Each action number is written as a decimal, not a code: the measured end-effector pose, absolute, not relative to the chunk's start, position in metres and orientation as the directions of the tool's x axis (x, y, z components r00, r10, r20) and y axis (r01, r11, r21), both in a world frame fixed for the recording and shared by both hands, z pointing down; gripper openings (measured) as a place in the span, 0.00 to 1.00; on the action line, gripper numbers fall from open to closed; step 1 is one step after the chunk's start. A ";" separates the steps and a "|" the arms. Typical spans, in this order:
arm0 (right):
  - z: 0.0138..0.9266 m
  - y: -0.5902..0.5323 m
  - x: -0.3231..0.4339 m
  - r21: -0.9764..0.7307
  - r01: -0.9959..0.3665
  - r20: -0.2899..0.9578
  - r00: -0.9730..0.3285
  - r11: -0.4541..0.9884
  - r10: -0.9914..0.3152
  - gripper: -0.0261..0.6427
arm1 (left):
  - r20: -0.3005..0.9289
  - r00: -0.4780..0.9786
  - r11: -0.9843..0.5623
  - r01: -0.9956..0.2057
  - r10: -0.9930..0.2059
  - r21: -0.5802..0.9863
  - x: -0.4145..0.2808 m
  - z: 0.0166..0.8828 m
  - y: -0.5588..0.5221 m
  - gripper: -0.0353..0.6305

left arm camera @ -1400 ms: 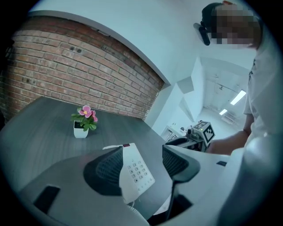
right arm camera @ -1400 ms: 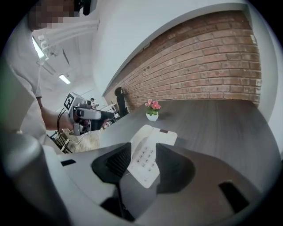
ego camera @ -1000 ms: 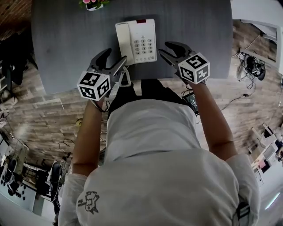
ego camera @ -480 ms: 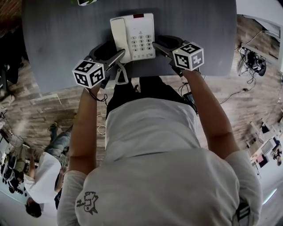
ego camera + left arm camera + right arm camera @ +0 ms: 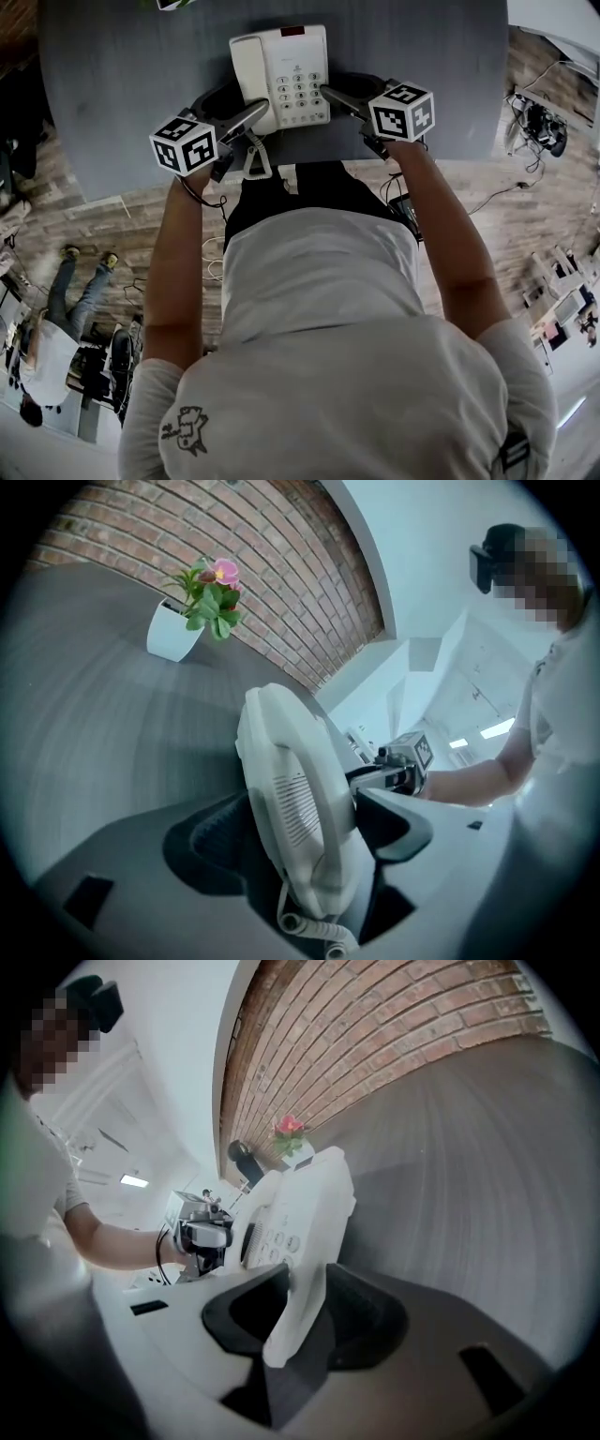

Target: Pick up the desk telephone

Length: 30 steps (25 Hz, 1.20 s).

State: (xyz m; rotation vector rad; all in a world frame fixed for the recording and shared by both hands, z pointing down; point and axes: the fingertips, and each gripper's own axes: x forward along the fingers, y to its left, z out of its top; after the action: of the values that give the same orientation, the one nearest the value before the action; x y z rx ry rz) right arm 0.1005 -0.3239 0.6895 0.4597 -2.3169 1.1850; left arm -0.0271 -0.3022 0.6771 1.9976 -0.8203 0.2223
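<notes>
Findings, left to right.

At the far left a person [image 5: 45, 345] stands on the wood floor [image 5: 112, 234], well apart from your work. The grey table [image 5: 122, 84] carries a white flower pot [image 5: 174, 635] with a pink bloom. It sits at the far side, before the brick wall [image 5: 281, 564] and well apart from the telephone.

Your left gripper [image 5: 242, 105] is at the near left corner of the desk telephone [image 5: 281, 70]. In the left gripper view its jaws are narrowed onto the handset side. One pad lies against the underside of the body, the other on top of the handset [image 5: 309, 789], and both touch. The coiled cord [image 5: 314, 932] hangs out below the body between the jaws.

The desk telephone lies close to the table's near edge, keypad [image 5: 303, 94] facing up, with the handset seated along its left side. Whether the base is clear of the table cannot be determined from these views.

Your right gripper [image 5: 339, 92] is at the near right corner. In the right gripper view the thin right edge of the body stands between the two pads. They bear on it from either side with no gap visible.

At the far right, cables [image 5: 532, 131] lie on the floor.
</notes>
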 end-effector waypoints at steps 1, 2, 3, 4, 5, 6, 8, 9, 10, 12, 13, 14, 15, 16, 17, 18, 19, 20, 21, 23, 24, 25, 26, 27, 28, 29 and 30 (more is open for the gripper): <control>0.689 -0.323 0.099 -0.663 -0.490 0.557 -0.828 0.566 -0.064 0.20 | 0.449 0.769 -0.333 -0.615 -0.456 0.715 -0.027 0.678 -0.302 0.62; 0.689 -0.322 0.098 -0.672 -0.480 0.547 -0.835 0.564 -0.058 0.19 | 0.438 0.776 -0.326 -0.602 -0.453 0.729 -0.026 0.679 -0.302 0.63; 0.688 -0.322 0.098 -0.683 -0.472 0.538 -0.842 0.558 -0.054 0.18 | 0.429 0.783 -0.321 -0.590 -0.450 0.741 -0.025 0.680 -0.302 0.63; 0.688 -0.322 0.097 -0.695 -0.464 0.528 -0.848 0.549 -0.049 0.18 | 0.422 0.789 -0.318 -0.580 -0.446 0.750 -0.025 0.680 -0.302 0.63; 0.688 -0.322 0.097 -0.707 -0.458 0.518 -0.854 0.539 -0.046 0.18 | 0.417 0.794 -0.317 -0.573 -0.442 0.756 -0.024 0.680 -0.302 0.63; 0.689 -0.322 0.097 -0.719 -0.451 0.508 -0.860 0.528 -0.043 0.18 | 0.414 0.798 -0.315 -0.567 -0.437 0.761 -0.024 0.681 -0.302 0.63; 0.689 -0.322 0.097 -0.742 -0.439 0.488 -0.872 0.507 -0.040 0.18 | 0.409 0.807 -0.310 -0.555 -0.426 0.772 -0.022 0.681 -0.302 0.62; 0.689 -0.322 0.097 -0.752 -0.433 0.479 -0.877 0.497 -0.040 0.18 | 0.407 0.811 -0.308 -0.550 -0.422 0.777 -0.021 0.681 -0.301 0.61; 0.689 -0.322 0.098 -0.760 -0.429 0.471 -0.881 0.489 -0.041 0.18 | 0.404 0.813 -0.306 -0.546 -0.419 0.780 -0.021 0.680 -0.301 0.61; 0.689 -0.323 0.098 -0.768 -0.425 0.463 -0.885 0.479 -0.043 0.18 | 0.401 0.815 -0.302 -0.541 -0.417 0.785 -0.021 0.680 -0.301 0.60; 0.688 -0.323 0.098 -0.770 -0.425 0.461 -0.886 0.476 -0.044 0.18 | 0.401 0.816 -0.299 -0.540 -0.417 0.787 -0.021 0.679 -0.300 0.60; 0.688 -0.323 0.097 -0.772 -0.424 0.459 -0.887 0.473 -0.047 0.18 | 0.401 0.815 -0.295 -0.539 -0.418 0.789 -0.021 0.679 -0.300 0.60; 0.688 -0.323 0.097 -0.774 -0.425 0.457 -0.888 0.470 -0.050 0.18 | 0.402 0.814 -0.292 -0.540 -0.418 0.789 -0.022 0.679 -0.300 0.59; 0.688 -0.323 0.097 -0.774 -0.427 0.457 -0.888 0.468 -0.054 0.18 | 0.404 0.813 -0.289 -0.541 -0.419 0.790 -0.022 0.678 -0.301 0.59; 0.688 -0.323 0.098 -0.772 -0.431 0.459 -0.886 0.467 -0.060 0.18 | 0.406 0.811 -0.285 -0.543 -0.420 0.790 -0.021 0.678 -0.301 0.58; 0.688 -0.324 0.099 -0.768 -0.438 0.463 -0.884 0.467 -0.066 0.18 | 0.409 0.810 -0.282 -0.545 -0.420 0.790 -0.021 0.678 -0.301 0.58; 0.687 -0.324 0.100 -0.765 -0.444 0.468 -0.881 0.467 -0.073 0.18 | 0.413 0.809 -0.278 -0.547 -0.419 0.789 -0.020 0.678 -0.302 0.57; 0.687 -0.325 0.101 -0.761 -0.450 0.471 -0.879 0.467 -0.079 0.17 | 0.418 0.807 -0.275 -0.550 -0.417 0.789 -0.019 0.678 -0.302 0.57; 0.686 -0.325 0.101 -0.760 -0.453 0.472 -0.878 0.466 -0.085 0.17 | 0.422 0.806 -0.273 -0.552 -0.415 0.788 -0.019 0.678 -0.302 0.56; 0.680 -0.323 0.099 -0.762 -0.452 0.465 -0.880 0.464 -0.096 0.16 | 0.424 0.806 -0.271 -0.554 -0.413 0.787 -0.021 0.673 -0.299 0.56; 0.674 -0.319 0.096 -0.764 -0.449 0.458 -0.883 0.464 -0.101 0.16 | 0.422 0.806 -0.270 -0.553 -0.416 0.788 -0.025 0.668 -0.294 0.56; 0.666 -0.314 0.090 -0.765 -0.445 0.452 -0.886 0.466 -0.105 0.16 | 0.418 0.805 -0.269 -0.551 -0.421 0.790 -0.030 0.661 -0.287 0.56; 0.658 -0.307 0.084 -0.764 -0.442 0.447 -0.888 0.471 -0.108 0.16 | 0.414 0.803 -0.269 -0.550 -0.428 0.791 -0.036 0.653 -0.279 0.56; 0.651 -0.302 0.079 -0.761 -0.439 0.444 -0.889 0.477 -0.109 0.16 | 0.410 0.802 -0.269 -0.550 -0.435 0.791 -0.041 0.647 -0.273 0.56; 0.646 -0.299 0.076 -0.758 -0.438 0.444 -0.889 0.484 -0.110 0.16 | 0.407 0.799 -0.270 -0.551 -0.441 0.789 -0.044 0.642 -0.270 0.56; 0.644 -0.298 0.076 -0.753 -0.438 0.445 -0.889 0.491 -0.110 0.16 | 0.408 0.797 -0.273 -0.554 -0.445 0.786 -0.045 0.639 -0.270 0.56; 0.642 -0.299 0.076 -0.749 -0.440 0.448 -0.887 0.496 -0.111 0.16 | 0.410 0.796 -0.278 -0.558 -0.445 0.782 -0.044 0.637 -0.272 0.56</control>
State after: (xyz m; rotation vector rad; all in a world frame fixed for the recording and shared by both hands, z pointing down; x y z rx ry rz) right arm 0.0763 -0.2994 0.6422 0.4609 -2.4034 1.3471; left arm -0.0441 -0.2719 0.6371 1.9181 -0.7566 0.1320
